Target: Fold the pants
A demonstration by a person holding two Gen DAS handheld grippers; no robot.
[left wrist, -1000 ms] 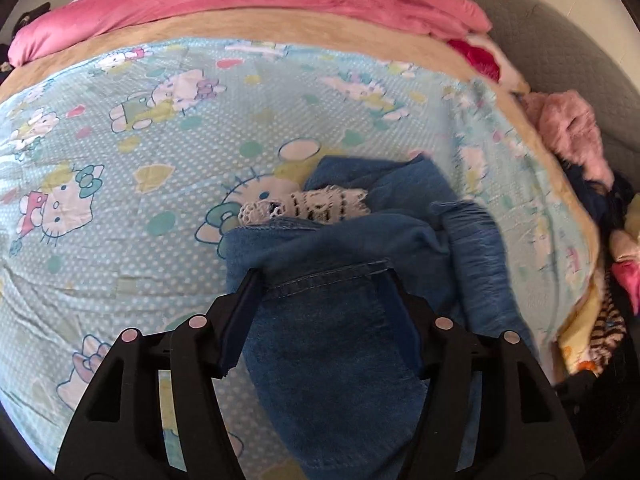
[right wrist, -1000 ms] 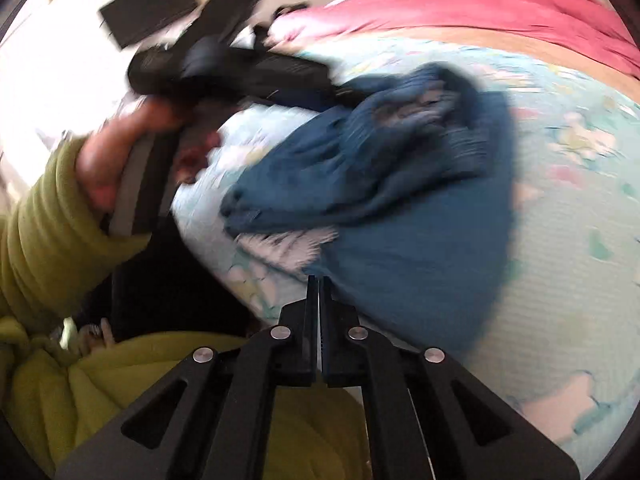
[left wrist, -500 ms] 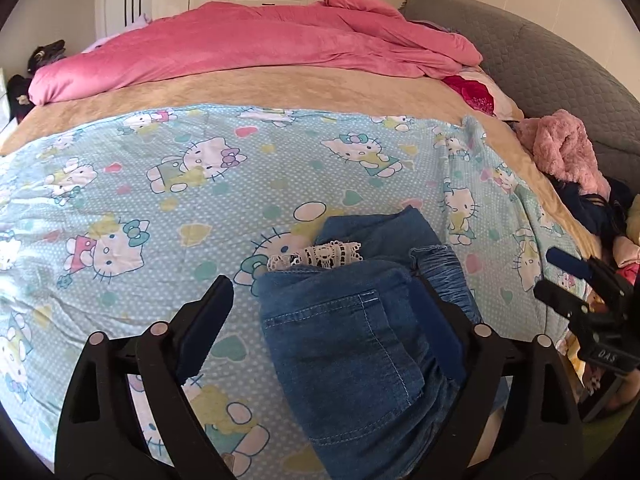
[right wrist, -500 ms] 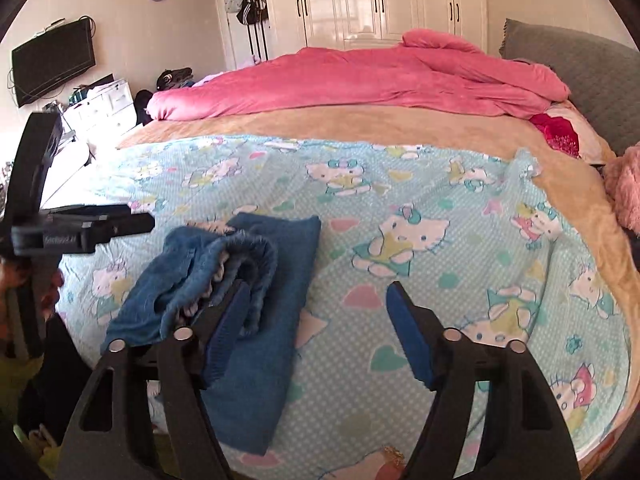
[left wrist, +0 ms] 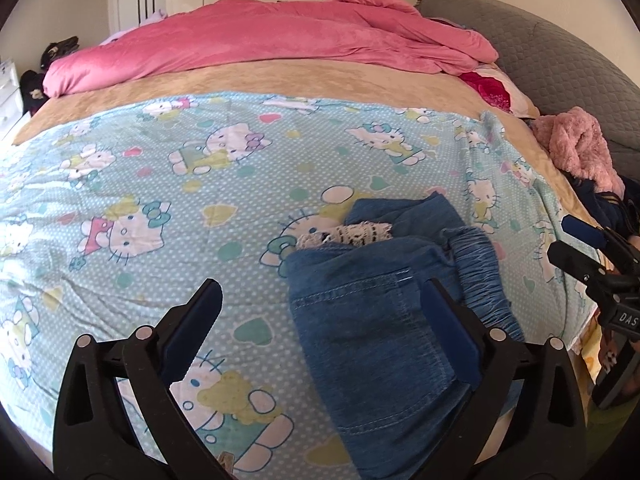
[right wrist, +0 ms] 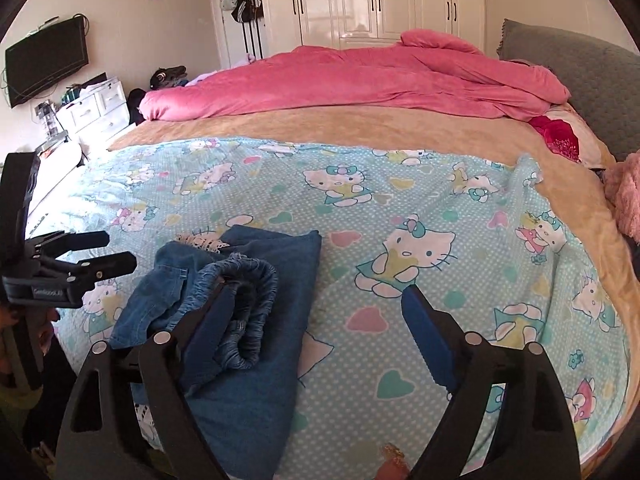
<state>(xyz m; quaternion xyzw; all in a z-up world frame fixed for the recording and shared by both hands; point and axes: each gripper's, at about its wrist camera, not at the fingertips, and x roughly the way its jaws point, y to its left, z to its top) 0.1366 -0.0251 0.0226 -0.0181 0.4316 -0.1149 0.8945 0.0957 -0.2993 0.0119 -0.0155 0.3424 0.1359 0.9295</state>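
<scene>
Folded blue pants point(left wrist: 372, 320) lie on a cartoon-print sheet point(left wrist: 160, 184). Above them, the left gripper point(left wrist: 320, 304) and right gripper point(right wrist: 316, 304) fingers are spreading apart, gripping nothing.

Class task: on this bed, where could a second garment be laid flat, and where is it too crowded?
Free: the cartoon-print sheet between the folded jeans and the tan blanket, and the sheet on the jeans' far side. Crowded: the pink duvet at the back, and the clothes pile by the grey headboard.
</scene>
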